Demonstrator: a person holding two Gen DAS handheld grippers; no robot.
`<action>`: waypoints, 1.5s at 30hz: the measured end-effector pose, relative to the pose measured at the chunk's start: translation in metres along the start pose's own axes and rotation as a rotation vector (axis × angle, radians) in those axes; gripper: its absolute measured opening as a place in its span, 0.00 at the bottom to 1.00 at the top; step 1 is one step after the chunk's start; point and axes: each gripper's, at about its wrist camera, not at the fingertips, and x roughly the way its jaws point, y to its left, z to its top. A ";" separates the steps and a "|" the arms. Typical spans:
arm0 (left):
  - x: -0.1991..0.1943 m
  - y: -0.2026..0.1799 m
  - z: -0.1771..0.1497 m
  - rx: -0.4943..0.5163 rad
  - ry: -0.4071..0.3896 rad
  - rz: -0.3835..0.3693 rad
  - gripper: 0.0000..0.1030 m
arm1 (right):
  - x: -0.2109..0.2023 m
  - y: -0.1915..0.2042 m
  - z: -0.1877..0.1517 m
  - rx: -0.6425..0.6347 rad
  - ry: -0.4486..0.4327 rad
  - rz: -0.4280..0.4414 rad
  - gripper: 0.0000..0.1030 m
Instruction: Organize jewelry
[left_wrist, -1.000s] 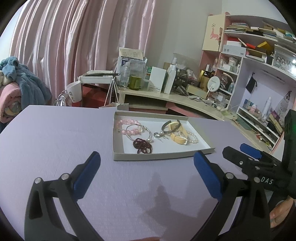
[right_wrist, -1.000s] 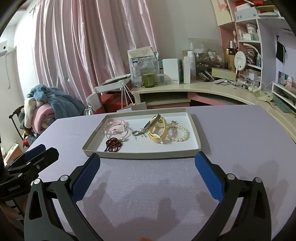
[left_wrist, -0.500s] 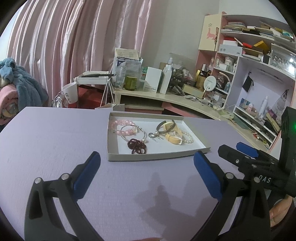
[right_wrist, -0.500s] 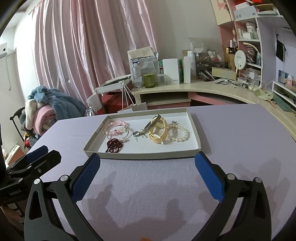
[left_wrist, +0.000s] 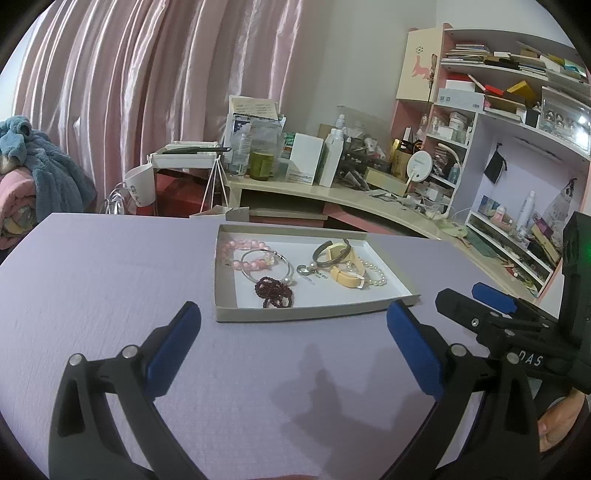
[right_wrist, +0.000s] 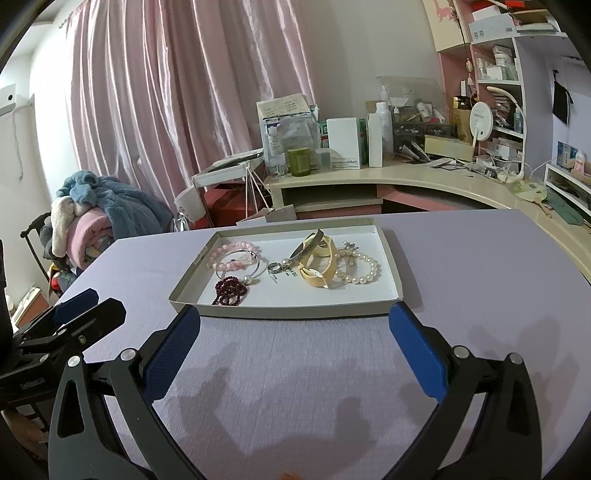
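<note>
Poised wide open and empty over the lilac table (left_wrist: 96, 266): left gripper (left_wrist: 293, 341), then right gripper (right_wrist: 295, 341), both short of the shallow tray (right_wrist: 280, 313). Heaped inside, presumably for sorting: pink beads (right_wrist: 229, 251), garnet strand (right_wrist: 231, 290), yellow strap (right_wrist: 317, 267), pearls (right_wrist: 364, 273).

Two low wrist views, shared tray (left_wrist: 303, 314) ahead.
</note>
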 end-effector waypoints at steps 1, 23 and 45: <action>0.000 0.000 0.000 0.001 -0.001 0.000 0.98 | 0.000 0.000 0.000 -0.001 0.000 0.000 0.99; 0.001 0.001 0.000 0.003 0.001 -0.002 0.98 | 0.000 0.000 0.000 0.000 -0.001 -0.001 0.99; 0.002 0.000 -0.002 0.005 0.004 -0.001 0.98 | 0.000 0.000 0.000 0.001 0.000 0.000 0.99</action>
